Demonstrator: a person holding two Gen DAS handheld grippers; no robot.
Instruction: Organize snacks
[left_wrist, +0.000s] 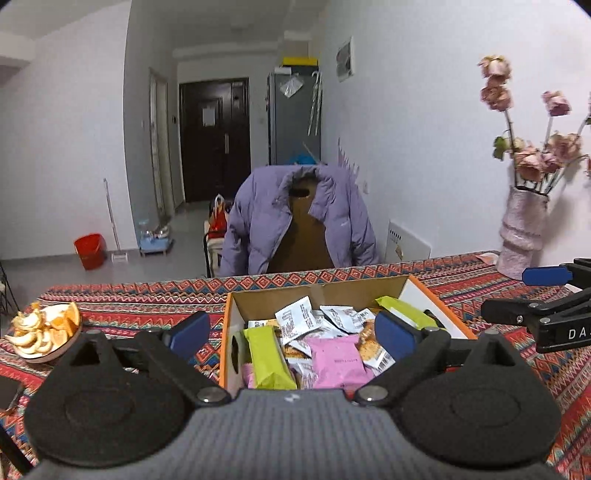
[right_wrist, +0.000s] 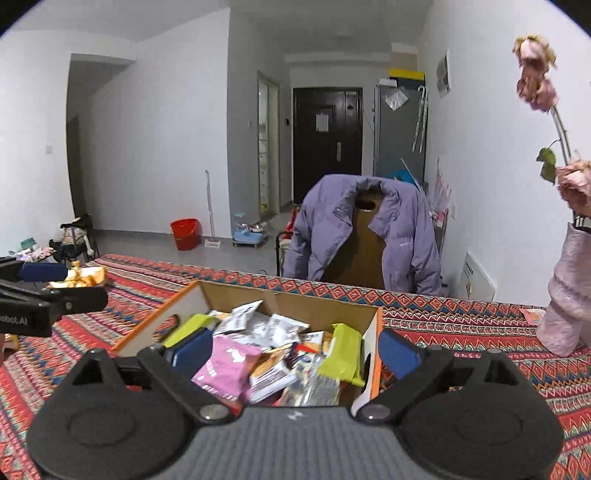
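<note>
- We take the box (left_wrist: 325, 291) as our landmark: an open cardboard carton with orange edges, standing on the patterned cloth (left_wrist: 147, 299).
- Our left gripper (left_wrist: 291, 334) hovers above the box's near left corner, jaws spread wide and gripping nothing. One blue pad (left_wrist: 190, 334) hangs outside the box's left wall, the other over the snacks inside.
- Our right gripper (right_wrist: 291, 350) hovers above the box's near right corner, likewise spread and empty. One pad (right_wrist: 399, 352) sits outside the right wall, the other over the contents.
- The snacks lie loose inside the box: a pink packet (left_wrist: 340, 362) near the front, a green bar (left_wrist: 267, 360) toward the front left, a second green bar (left_wrist: 402, 310) at the back right, and white sachets (left_wrist: 295, 319) toward the back.
- In the right view the pink packet (right_wrist: 225, 363) lies just beside the inner pad; we cannot tell whether they touch.
- Left of the box a plate (left_wrist: 48, 332) holds orange peel.
- Right of the box stands a pink vase (left_wrist: 521, 232) of dried flowers.
- Behind the box, past the table edge, a purple jacket (left_wrist: 258, 218) drapes over a chair.
</note>
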